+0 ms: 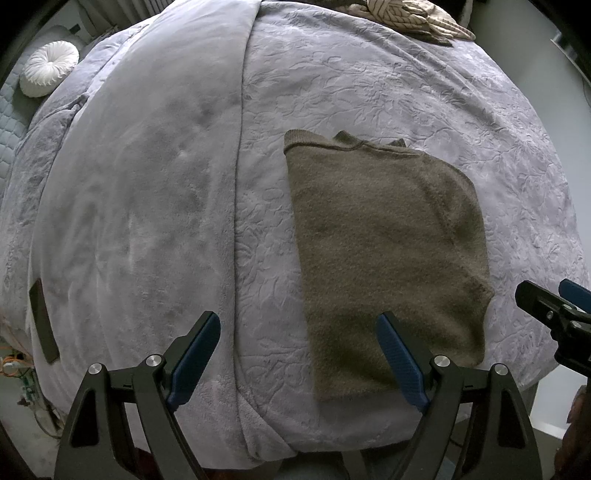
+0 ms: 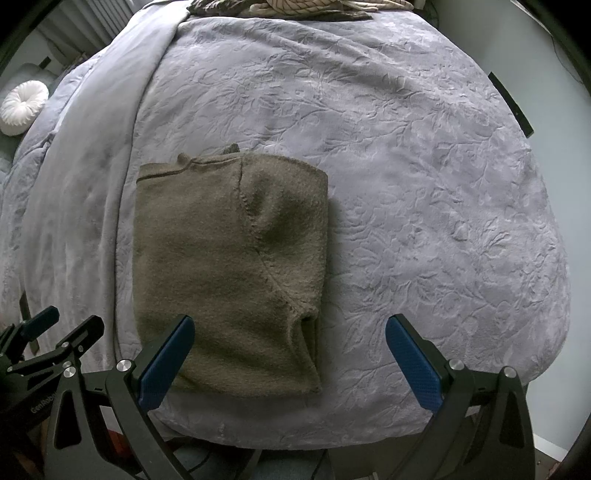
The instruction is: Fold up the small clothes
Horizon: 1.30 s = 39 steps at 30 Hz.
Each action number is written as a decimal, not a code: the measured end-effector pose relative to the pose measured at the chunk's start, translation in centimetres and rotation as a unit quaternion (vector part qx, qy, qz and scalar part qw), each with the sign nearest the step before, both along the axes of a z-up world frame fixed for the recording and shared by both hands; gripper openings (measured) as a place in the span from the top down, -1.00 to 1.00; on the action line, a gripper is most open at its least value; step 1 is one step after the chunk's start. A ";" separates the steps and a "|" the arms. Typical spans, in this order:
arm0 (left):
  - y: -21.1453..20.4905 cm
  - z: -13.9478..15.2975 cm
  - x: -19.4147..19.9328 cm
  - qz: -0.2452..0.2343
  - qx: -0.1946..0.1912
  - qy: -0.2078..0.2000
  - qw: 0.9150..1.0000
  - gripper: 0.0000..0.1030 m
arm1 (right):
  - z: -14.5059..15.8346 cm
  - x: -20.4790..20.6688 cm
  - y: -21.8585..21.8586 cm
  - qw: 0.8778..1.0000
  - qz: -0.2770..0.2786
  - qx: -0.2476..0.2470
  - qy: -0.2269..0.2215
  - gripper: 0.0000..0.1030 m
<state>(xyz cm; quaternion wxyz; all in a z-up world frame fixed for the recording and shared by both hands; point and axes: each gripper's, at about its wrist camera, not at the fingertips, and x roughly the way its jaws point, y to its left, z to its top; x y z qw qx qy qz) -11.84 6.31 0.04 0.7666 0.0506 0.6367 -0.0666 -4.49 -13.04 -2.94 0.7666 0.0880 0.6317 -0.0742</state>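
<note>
Left tongs (image 1: 298,349) stand apart, blue pads spread wide, nothing between them; they hang above the near edge of the bed (image 1: 369,92), pointing steeply down. Right tongs (image 2: 290,354) likewise stand apart and empty, at about the same station beside the left pair. The task's thing, an olive-brown knit sweater (image 2: 229,266), lies on the grey embossed bedspread (image 2: 406,184) near the bed's front edge, already brought to a compact rectangle; the ribbed hem or collar shows at its far edge and a sleeve seam runs diagonally across the top layer. Neither pair touches it. Judgement: the fold looks near done, perhaps one more halving left. Risks from here: (1) the knit is thick and springy, so a pinch at one near corner may catch only the top layer and peel the stack open; (2) the right-hand layers at the near corner gape slightly, so a lift there could drag the tucked sleeve out; (3) the plush bedspread is soft and may be pinched together with the sweater; (4) the garment sits close to the bed's front edge, so a pull toward the person could slide it off. A striped heap of clothes (image 1: 413,18) lies at the far end of the bed, well apart; what it contains I cannot tell from this distance. A white round cushion (image 1: 48,68) sits off to the far left.
</note>
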 end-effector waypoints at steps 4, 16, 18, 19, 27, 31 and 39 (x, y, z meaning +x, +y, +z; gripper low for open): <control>-0.1 0.0 0.0 0.000 0.001 0.000 1.000 -0.69 | 0.0 0.0 0.0 1.000 0.001 0.000 0.000 -0.99; 0.3 -0.2 -0.1 -0.001 0.002 0.000 1.000 -0.70 | 0.0 0.0 0.0 1.000 0.001 -0.001 0.000 -0.99; 0.2 -0.2 -0.1 0.000 0.002 0.000 1.000 -0.69 | 0.0 0.0 0.0 1.000 0.001 -0.001 0.000 -0.99; 0.2 -0.2 -0.1 0.000 0.002 0.000 1.000 -0.69 | 0.0 0.1 0.0 1.000 0.001 -0.001 0.000 -0.99; 0.3 0.0 -0.1 0.000 0.008 -0.005 1.000 -0.69 | 0.1 0.1 0.0 1.000 0.002 0.000 0.000 -0.99; 0.6 0.1 -0.1 0.002 0.010 -0.007 1.000 -0.69 | 0.1 0.1 0.0 1.000 0.002 -0.001 0.000 -0.99; 0.6 -0.1 0.0 0.003 0.015 -0.006 1.000 -0.69 | -0.1 0.1 0.3 1.000 0.004 -0.001 0.004 -0.99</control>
